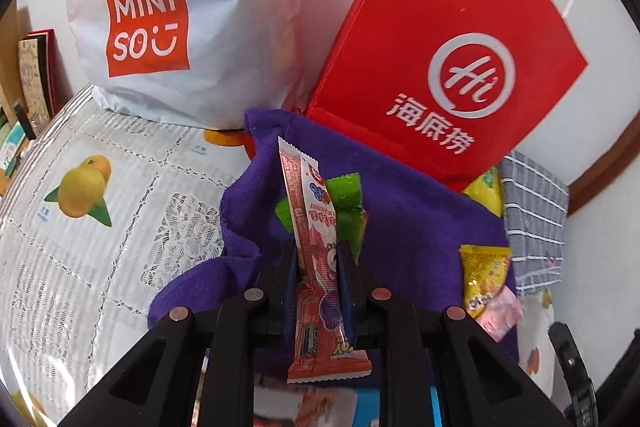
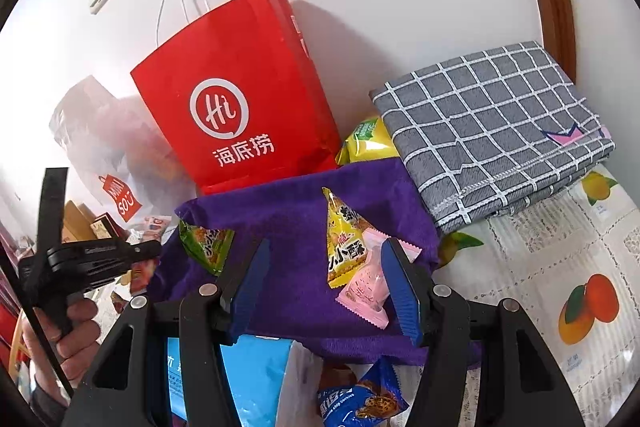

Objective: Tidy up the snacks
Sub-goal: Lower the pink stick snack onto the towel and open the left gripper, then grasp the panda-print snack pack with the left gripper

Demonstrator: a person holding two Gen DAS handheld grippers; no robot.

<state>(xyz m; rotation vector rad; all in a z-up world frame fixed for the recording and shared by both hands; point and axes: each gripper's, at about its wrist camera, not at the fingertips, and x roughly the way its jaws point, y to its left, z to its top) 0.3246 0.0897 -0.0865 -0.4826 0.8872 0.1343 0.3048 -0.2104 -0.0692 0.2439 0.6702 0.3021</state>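
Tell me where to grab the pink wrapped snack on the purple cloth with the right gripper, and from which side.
Grip the pink snack across its puffed middle, not the thin crimped ends. It lies flat on the purple cloth, partly tucked under the yellow triangular packet, so come from above on its near, free end. The right gripper hangs open right over it.

Colours on the snack table
A deep purple plush cloth [image 2: 304, 291] lies between a red paper bag [image 2: 240, 95] far and a grey white-checked folded cloth [image 2: 492, 131] right, on a fruit-printed lace-pattern tablecloth [image 1: 100, 227].
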